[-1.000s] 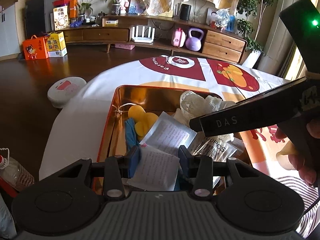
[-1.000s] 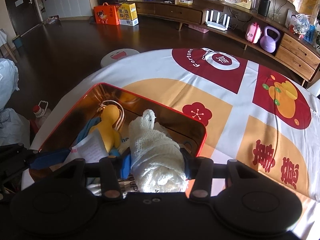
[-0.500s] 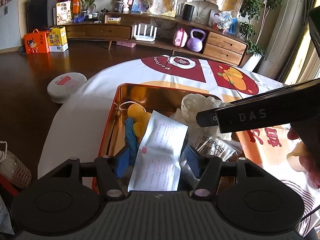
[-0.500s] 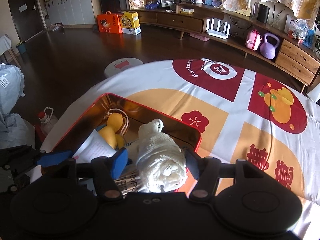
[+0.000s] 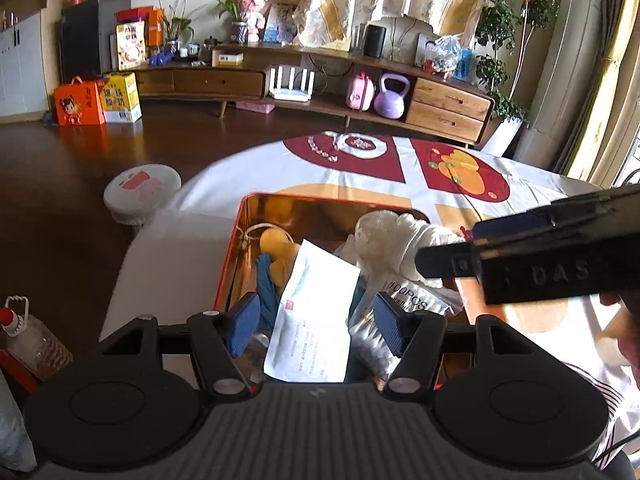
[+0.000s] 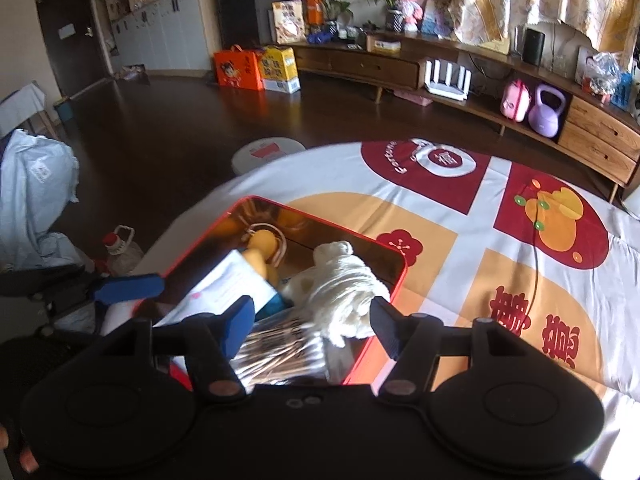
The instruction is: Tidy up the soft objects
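Both grippers [image 5: 316, 324] [image 6: 312, 326] hover, jaws apart, over the filled tin [image 6: 394, 280].

From my feed I see a purple kettlebell [image 5: 391, 96] on the low wooden TV console [image 5: 304, 84], just beside a pink toy case [image 5: 361, 92], with a white router [image 5: 291, 85] further left. Down on the dark floor sit an orange gift box [image 6: 239, 69] touching a yellow carton [image 6: 279, 69], plus a round white robot vacuum [image 5: 141, 193] near the tablecloth [image 6: 500, 240] edge.
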Tool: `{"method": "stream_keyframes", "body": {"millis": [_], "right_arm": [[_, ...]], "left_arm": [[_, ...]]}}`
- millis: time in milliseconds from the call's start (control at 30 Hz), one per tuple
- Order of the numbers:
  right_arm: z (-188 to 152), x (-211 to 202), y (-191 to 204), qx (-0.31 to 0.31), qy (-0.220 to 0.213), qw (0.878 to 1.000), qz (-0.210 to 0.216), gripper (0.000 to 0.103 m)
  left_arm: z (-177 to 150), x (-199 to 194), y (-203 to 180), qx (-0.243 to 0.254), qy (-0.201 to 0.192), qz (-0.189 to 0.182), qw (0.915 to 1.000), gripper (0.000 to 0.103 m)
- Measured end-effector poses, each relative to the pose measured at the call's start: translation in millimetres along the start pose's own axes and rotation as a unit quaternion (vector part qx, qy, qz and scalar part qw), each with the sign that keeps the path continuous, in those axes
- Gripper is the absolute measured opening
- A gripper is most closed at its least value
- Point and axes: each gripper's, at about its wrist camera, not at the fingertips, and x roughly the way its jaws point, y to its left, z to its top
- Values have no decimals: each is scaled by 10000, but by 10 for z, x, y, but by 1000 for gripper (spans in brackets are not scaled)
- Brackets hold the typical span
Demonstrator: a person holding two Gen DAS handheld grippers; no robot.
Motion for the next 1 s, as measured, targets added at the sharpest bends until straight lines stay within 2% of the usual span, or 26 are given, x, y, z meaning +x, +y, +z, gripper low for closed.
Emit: {"method": "stream_keyframes", "body": {"millis": [100,200,500,700,833,1000], "right_arm": [[-59,-144,25,-21,-154,9998,103,64],[-106,-283,24,34,-316,9993,180,66],[-314,-636,55,-73,-662,9974,284,75],[-458,-846,45,-51,-945,9949,336,81],[-544,-943,22,-24,-1093,9934,336,86],[-665,-1064,7,-87,-1370,9901,279,97]], "left_arm": [[14,-98,-41,84,-106,23,9999,63],[14,-199,-78,161,-215,36,9996,72],[-24,-438,-131,221,-367,-13,9991,73],[-63,-570,-177,265,-464,33,9986,77],[-78,-661,-228,294,-548,66,9980,87],[-98,-738,-253,194,-573,-34,9982,87]]}}
